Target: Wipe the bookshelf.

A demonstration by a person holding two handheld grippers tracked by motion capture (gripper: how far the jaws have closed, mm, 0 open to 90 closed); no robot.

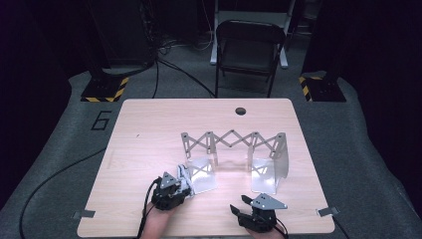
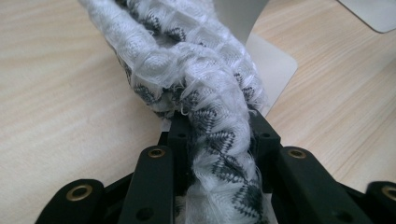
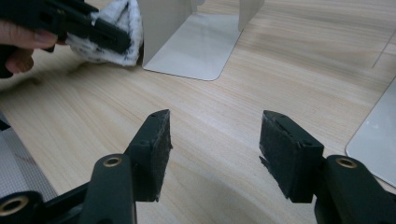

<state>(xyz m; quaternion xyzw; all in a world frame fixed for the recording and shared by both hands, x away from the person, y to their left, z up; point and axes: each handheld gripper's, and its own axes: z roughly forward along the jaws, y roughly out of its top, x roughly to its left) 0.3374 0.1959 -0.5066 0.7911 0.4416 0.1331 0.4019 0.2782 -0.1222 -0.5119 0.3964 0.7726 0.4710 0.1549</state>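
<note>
A bunched white cloth (image 2: 187, 70) with a dark zigzag weave lies squeezed between the black jaws of my left gripper (image 2: 217, 126). From above, the left gripper (image 1: 181, 183) holds that cloth (image 1: 182, 173) against the near left foot of a folding metal rack (image 1: 233, 139). The rack has a scissor lattice on top and two flat base plates (image 1: 204, 180). My right gripper (image 3: 215, 140) hovers low over bare wood, open, with nothing between its pads. In the high view the right gripper (image 1: 238, 203) sits near the table's front edge, right of the left one.
The rack's right base plate (image 1: 263, 181) lies just beyond the right gripper, and its corner (image 3: 378, 140) shows in the right gripper view. A round hole (image 1: 241, 110) marks the table's far side. A folding chair (image 1: 249, 50) stands behind the table.
</note>
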